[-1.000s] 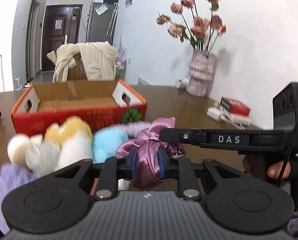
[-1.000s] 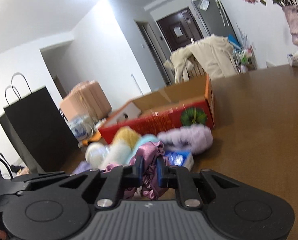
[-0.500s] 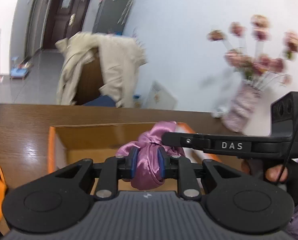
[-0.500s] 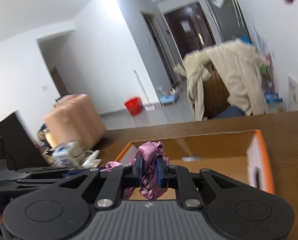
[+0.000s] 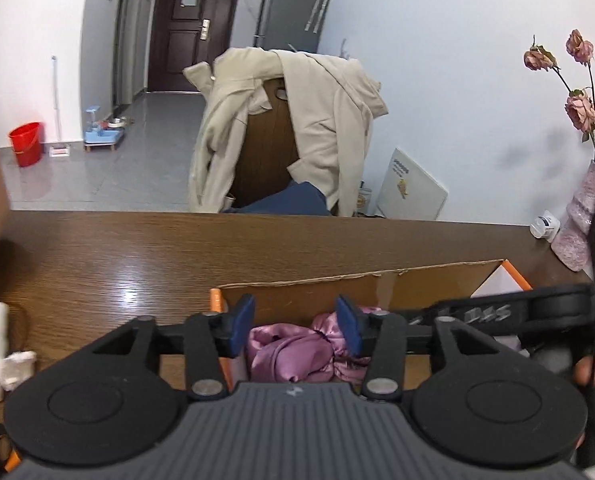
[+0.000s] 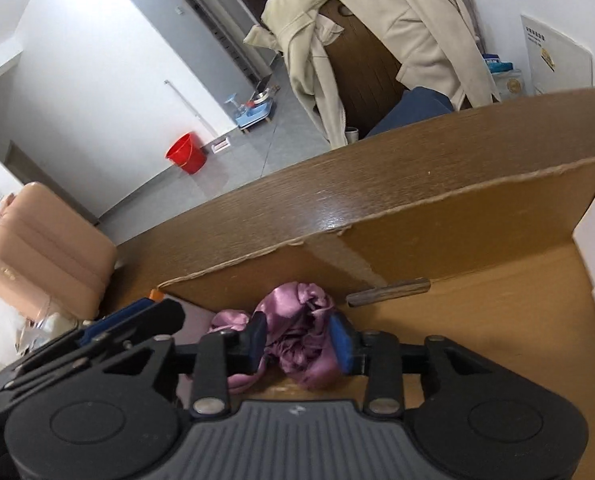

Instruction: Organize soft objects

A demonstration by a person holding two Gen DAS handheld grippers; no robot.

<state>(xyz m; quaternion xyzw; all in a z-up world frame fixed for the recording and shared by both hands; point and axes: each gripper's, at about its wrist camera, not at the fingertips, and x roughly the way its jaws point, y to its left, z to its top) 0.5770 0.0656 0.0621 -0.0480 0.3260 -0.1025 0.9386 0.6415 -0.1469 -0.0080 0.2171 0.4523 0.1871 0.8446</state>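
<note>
Half a second ago both claws pinched the purple satin scrunchie [image 5: 293, 350]; now the left claw [image 5: 295, 324] is spread, its hold let go. The right claw [image 6: 297, 342] has parted too, pads barely flanking the fabric. The scrunchie lies inside the cardboard box [image 6: 477, 216], in its near-left corner, probably dropped there for sorting.

"DAS", blurred, on the right gripper [image 5: 485, 314]

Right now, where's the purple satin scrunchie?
The scrunchie lies on the floor of the cardboard box, near its left corner. It sits between the open jaws of both grippers, left and right.
</note>
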